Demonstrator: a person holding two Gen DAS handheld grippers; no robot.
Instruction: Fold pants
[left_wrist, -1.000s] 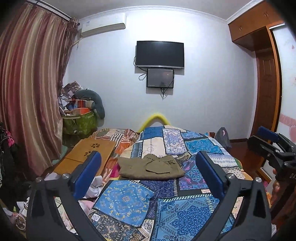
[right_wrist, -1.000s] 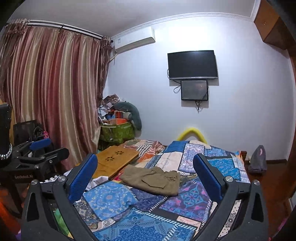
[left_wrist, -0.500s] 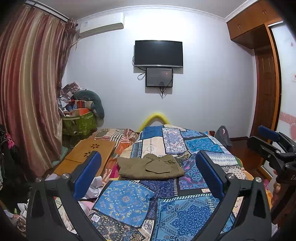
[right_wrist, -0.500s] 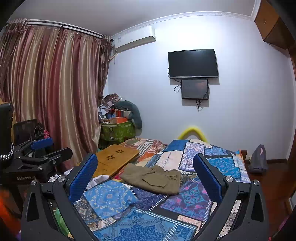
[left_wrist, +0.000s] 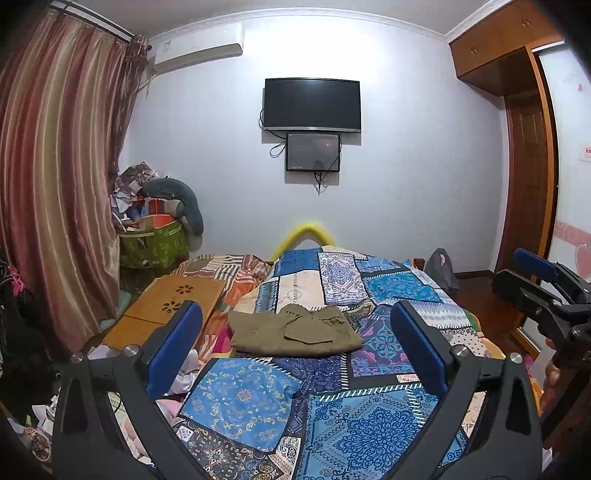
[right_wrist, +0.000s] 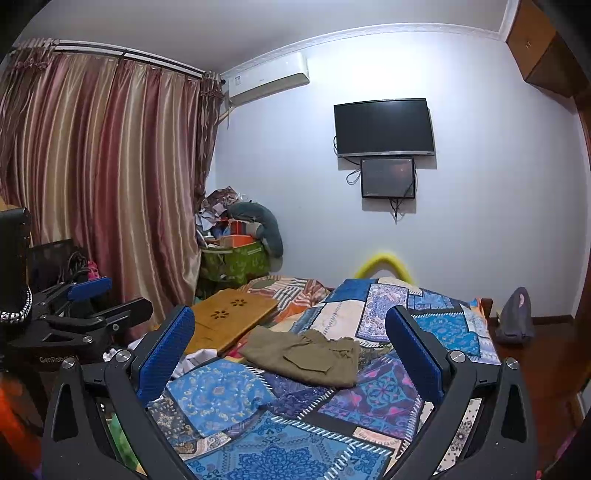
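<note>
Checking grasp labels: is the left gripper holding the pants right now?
No: the left gripper is open and empty, held back from the olive pants, which lie folded on the patchwork quilt.

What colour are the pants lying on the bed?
Plain olive-khaki pants, no pattern; clearest in the left wrist view.

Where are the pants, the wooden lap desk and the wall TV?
pants (left_wrist: 295, 330), left wrist view, middle of the folded olive cloth
wooden lap desk (left_wrist: 177, 299), left wrist view, its top
wall TV (right_wrist: 384, 127), right wrist view, screen centre
</note>
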